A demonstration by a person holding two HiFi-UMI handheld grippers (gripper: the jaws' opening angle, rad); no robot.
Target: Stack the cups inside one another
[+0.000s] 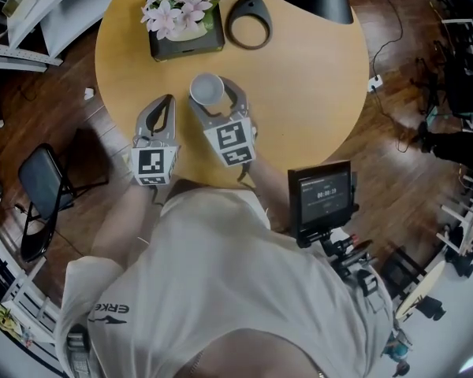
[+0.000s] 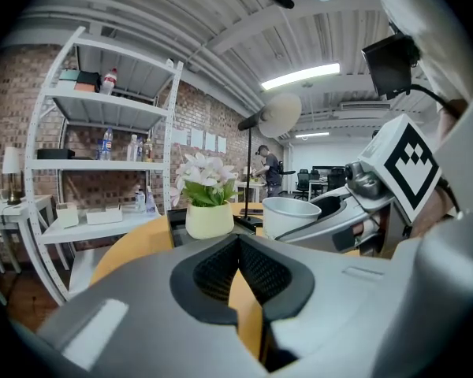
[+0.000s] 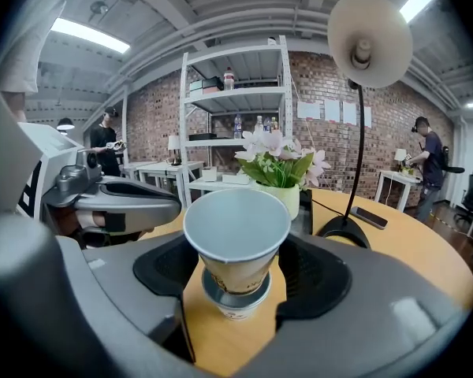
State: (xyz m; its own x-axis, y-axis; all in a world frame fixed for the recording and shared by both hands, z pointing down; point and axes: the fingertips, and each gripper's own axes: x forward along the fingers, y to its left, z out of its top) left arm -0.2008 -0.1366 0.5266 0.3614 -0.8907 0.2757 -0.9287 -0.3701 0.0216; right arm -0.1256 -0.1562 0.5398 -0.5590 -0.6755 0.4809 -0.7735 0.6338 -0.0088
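The left gripper point(image 1: 168, 105) lies just beside the right one, its jaws pressed together with nothing between them (the dark pads point(image 2: 221, 270) meet along a single line). The right gripper point(image 1: 215, 93) has its jaws spread wide and clamped on a paper cup point(image 3: 236, 235). Both point away from the torso and tilt slightly downward. Their marker cubes point(image 1: 154, 164) face up, and the forearms point(image 1: 124, 223) are drawn in close below.
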